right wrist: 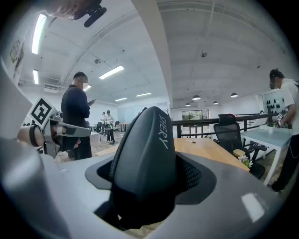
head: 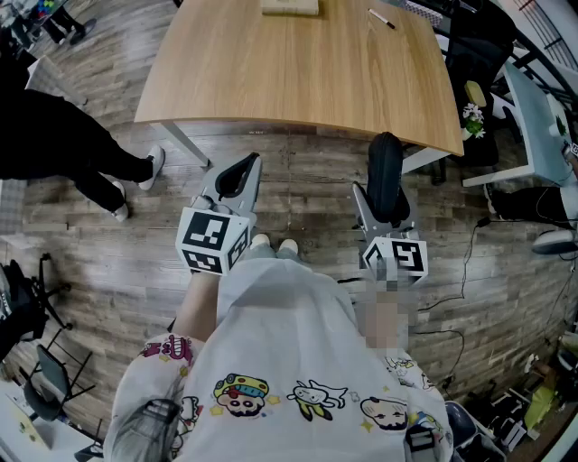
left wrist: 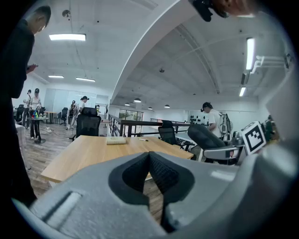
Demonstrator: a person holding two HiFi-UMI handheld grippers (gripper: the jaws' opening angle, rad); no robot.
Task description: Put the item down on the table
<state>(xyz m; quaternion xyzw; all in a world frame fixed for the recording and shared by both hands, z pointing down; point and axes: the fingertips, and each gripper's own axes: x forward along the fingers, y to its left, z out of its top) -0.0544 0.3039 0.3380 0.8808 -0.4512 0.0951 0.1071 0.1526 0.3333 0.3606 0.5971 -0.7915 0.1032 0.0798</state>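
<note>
- Right gripper [head: 386, 194]: jaws spread wide and clamped on a black rounded item [right wrist: 145, 154] printed "SHERY". It is possibly a hard case; the type is unclear.
- The item is held in the air over the wood floor [head: 298, 194], short of the near edge of the table [head: 298, 81], which lies at 12 o'clock.
- Left gripper [left wrist: 149, 163]: jaws pressed together with nothing between them, at 9 o'clock of the right one.
- At the table's far end: a pen [head: 381, 19] and a pale block [head: 290, 6].

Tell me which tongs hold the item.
The right tongs: they grip a black item marked SHERY. The left tongs are shut with nothing between them.
</note>
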